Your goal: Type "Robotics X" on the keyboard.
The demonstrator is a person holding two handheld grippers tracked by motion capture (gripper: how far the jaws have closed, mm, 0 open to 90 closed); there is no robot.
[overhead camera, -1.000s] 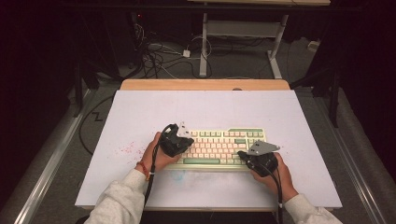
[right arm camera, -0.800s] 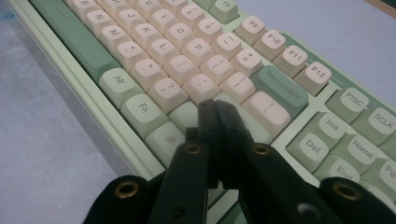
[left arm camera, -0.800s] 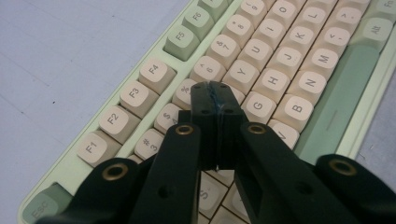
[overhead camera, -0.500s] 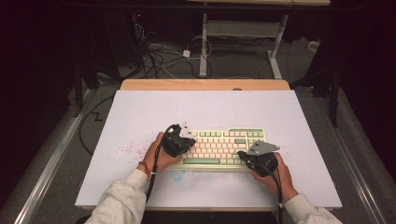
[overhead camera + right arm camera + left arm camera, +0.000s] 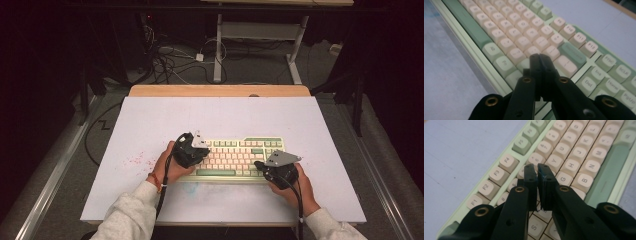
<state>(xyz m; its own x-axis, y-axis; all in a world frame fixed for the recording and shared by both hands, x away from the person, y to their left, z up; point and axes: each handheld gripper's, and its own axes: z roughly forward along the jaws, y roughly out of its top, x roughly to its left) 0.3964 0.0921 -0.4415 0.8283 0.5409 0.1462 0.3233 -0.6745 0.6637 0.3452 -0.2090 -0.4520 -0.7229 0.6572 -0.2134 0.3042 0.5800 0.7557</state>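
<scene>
A pale green keyboard (image 5: 240,157) with cream and green keys lies on the white table top (image 5: 220,120), near the front edge. My left gripper (image 5: 192,150) hovers over the keyboard's left part; in the left gripper view its jaws are shut with nothing between them, tips (image 5: 536,168) over the keys near the T and R row (image 5: 564,157). My right gripper (image 5: 272,167) is over the keyboard's right end; in the right gripper view its jaws are shut and empty, tips (image 5: 539,57) above cream keys beside a green key (image 5: 572,53).
A wooden strip (image 5: 220,91) edges the table's far side. Beyond it are table legs and tangled cables (image 5: 175,55) on the floor. Pink marks (image 5: 135,160) stain the table left of the keyboard. Metal rails (image 5: 45,185) run along both sides.
Both grippers stay over the keyboard; the left one has shifted slightly right and forward along the keys. The keyboard has not moved.
</scene>
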